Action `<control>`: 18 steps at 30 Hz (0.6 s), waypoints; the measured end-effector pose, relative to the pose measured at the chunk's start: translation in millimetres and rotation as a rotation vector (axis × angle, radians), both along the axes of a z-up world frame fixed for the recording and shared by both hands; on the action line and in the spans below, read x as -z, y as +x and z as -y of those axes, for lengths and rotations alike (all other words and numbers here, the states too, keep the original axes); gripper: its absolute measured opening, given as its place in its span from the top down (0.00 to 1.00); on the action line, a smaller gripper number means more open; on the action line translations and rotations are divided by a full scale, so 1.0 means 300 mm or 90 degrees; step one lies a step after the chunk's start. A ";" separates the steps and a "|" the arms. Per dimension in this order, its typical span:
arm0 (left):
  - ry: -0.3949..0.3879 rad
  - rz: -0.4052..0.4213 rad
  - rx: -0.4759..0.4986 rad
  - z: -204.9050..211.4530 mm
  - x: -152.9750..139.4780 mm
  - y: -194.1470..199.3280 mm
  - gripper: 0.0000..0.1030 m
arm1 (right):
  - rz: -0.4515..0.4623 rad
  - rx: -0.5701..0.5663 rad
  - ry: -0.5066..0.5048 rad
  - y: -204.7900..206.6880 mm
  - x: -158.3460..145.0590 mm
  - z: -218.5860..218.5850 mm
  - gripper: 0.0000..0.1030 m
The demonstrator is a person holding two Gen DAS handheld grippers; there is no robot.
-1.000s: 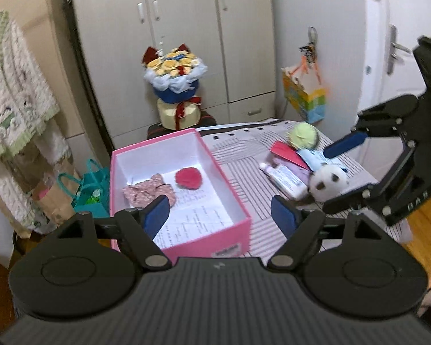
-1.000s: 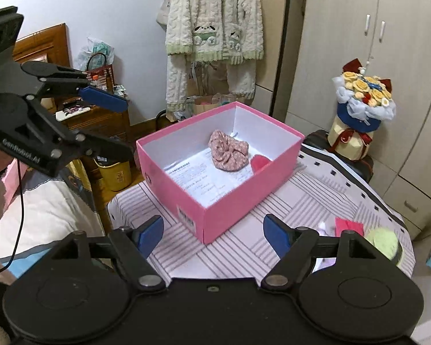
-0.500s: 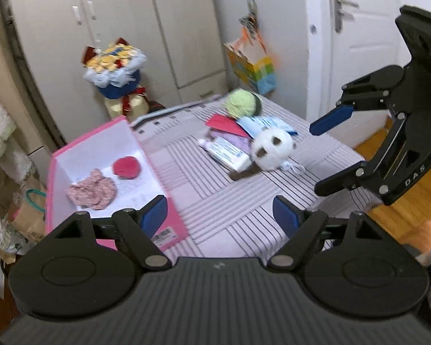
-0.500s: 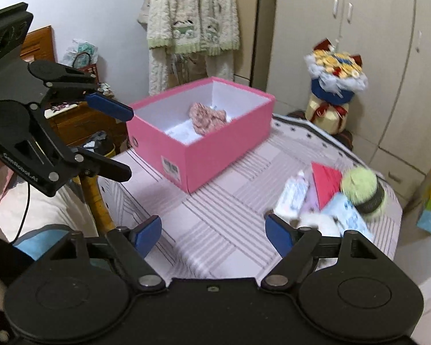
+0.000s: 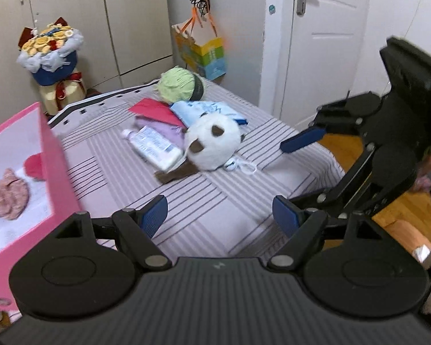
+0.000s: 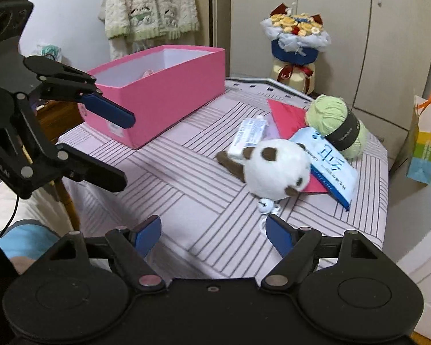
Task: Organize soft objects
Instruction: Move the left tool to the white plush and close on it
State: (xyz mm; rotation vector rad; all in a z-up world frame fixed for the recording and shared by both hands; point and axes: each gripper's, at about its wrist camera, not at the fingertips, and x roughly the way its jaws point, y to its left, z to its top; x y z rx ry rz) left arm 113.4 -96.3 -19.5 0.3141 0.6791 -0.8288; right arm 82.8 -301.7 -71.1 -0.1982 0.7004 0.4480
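A white plush toy with brown ears (image 5: 212, 145) (image 6: 275, 169) lies on the striped table among a green yarn ball (image 5: 179, 84) (image 6: 334, 125), a white tube (image 5: 153, 146) (image 6: 248, 136), a red cloth (image 5: 155, 109) and a blue packet (image 6: 330, 166). A pink box (image 5: 57, 158) (image 6: 161, 92) at the left holds a pink scrunchie (image 5: 7, 198) and a red soft item (image 5: 34, 166). My left gripper (image 5: 221, 215) is open and empty above the table's near edge. My right gripper (image 6: 214, 234) is open and empty, just short of the plush.
A flower bouquet (image 5: 50, 57) (image 6: 296, 46) stands behind the table by the wardrobe. A colourful paper bag (image 5: 201, 51) (image 6: 425, 149) hangs at the far side. A white door (image 5: 324, 43) is to the right. Knitted jackets (image 6: 149, 3) hang behind the box.
Both grippers have swung right, away from the pink box and toward the pile of items. The plush toy is now nearer the centre of both views. Both grippers stay open.
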 end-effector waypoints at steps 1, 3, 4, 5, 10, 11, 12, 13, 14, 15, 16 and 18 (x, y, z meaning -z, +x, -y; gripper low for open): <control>-0.006 0.003 0.002 0.012 0.007 0.011 0.23 | 0.014 0.000 0.005 0.006 0.011 0.013 0.19; -0.019 0.011 0.004 0.032 0.021 0.030 0.23 | 0.039 0.002 0.014 0.016 0.031 0.033 0.19; -0.032 0.015 0.004 0.039 0.030 0.040 0.23 | 0.058 0.000 0.023 0.020 0.044 0.044 0.19; -0.053 0.015 -0.004 0.045 0.043 0.055 0.23 | 0.085 0.003 0.026 0.024 0.065 0.054 0.19; -0.133 -0.033 -0.032 0.071 0.125 0.152 0.24 | 0.142 0.041 0.028 0.085 0.165 0.077 0.19; -0.141 -0.037 -0.034 0.082 0.141 0.168 0.24 | 0.149 0.047 0.033 0.100 0.178 0.078 0.19; -0.145 -0.038 -0.039 0.093 0.153 0.181 0.24 | 0.154 0.050 0.034 0.109 0.186 0.080 0.19; -0.150 -0.038 -0.045 0.108 0.165 0.194 0.24 | 0.159 0.052 0.038 0.119 0.193 0.079 0.19; -0.155 -0.038 -0.049 0.120 0.175 0.206 0.24 | 0.161 0.056 0.040 0.132 0.198 0.078 0.19; -0.159 -0.039 -0.051 0.133 0.184 0.218 0.24 | 0.161 0.061 0.040 0.146 0.204 0.073 0.19; -0.161 -0.042 -0.052 0.144 0.191 0.229 0.24 | 0.160 0.064 0.041 0.162 0.209 0.069 0.19; -0.156 -0.035 -0.070 0.165 0.204 0.250 0.24 | 0.153 0.070 0.039 0.179 0.223 0.064 0.19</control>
